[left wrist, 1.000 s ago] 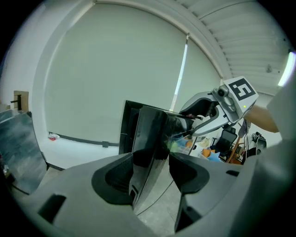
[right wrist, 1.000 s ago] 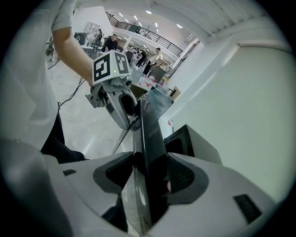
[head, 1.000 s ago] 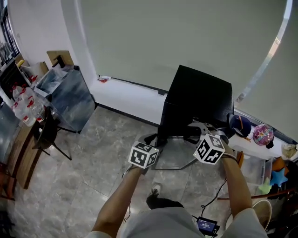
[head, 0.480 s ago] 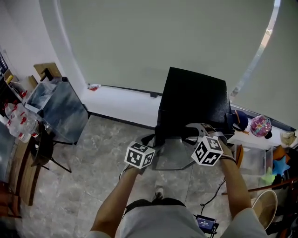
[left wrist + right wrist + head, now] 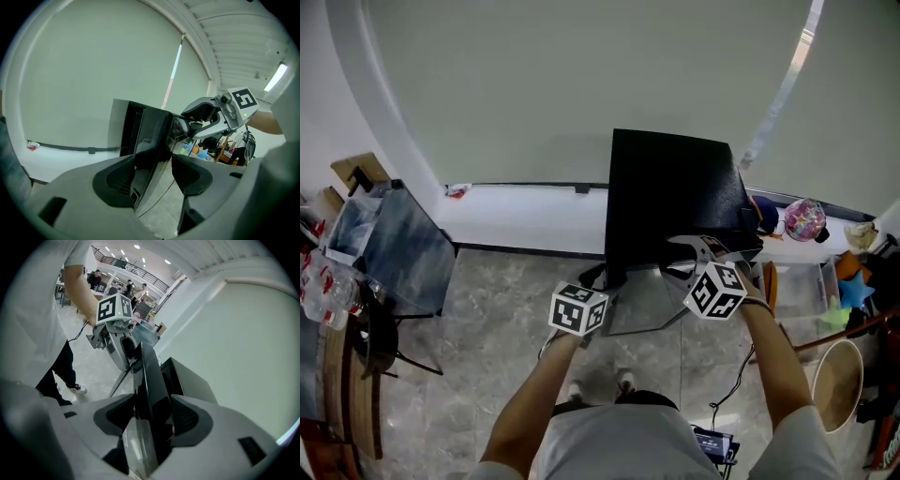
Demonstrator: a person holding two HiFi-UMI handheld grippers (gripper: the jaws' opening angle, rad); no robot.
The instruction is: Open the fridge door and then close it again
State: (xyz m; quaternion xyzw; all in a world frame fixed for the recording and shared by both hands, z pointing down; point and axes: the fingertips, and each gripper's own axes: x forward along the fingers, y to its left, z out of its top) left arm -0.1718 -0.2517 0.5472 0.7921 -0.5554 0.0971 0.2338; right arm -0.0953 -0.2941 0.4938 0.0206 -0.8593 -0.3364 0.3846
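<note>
From the head view, the black fridge (image 5: pixel 670 187) stood against the pale wall, its fridge door (image 5: pixel 642 305) swung partly open over the tiled floor (image 5: pixel 506 281). The left gripper (image 5: pixel 595 279) was at the door's left edge and the right gripper (image 5: pixel 689 251) at its top edge, close to the cabinet.

In the left gripper view, the left gripper (image 5: pixel 153 161) had its jaws set wide, and the thick dark edge of the fridge door (image 5: pixel 150 136) filled the gap between their tips (a grip, as far as could be seen). The right gripper (image 5: pixel 185 123) reached onto the door's top beyond.

In the right gripper view, the right gripper (image 5: pixel 150 416) was clamped on the fridge door (image 5: pixel 152 376), one pad against each face. The left gripper (image 5: pixel 133 359) straddled the door's far end, and the fridge (image 5: pixel 192 380) lay just beside.
</note>
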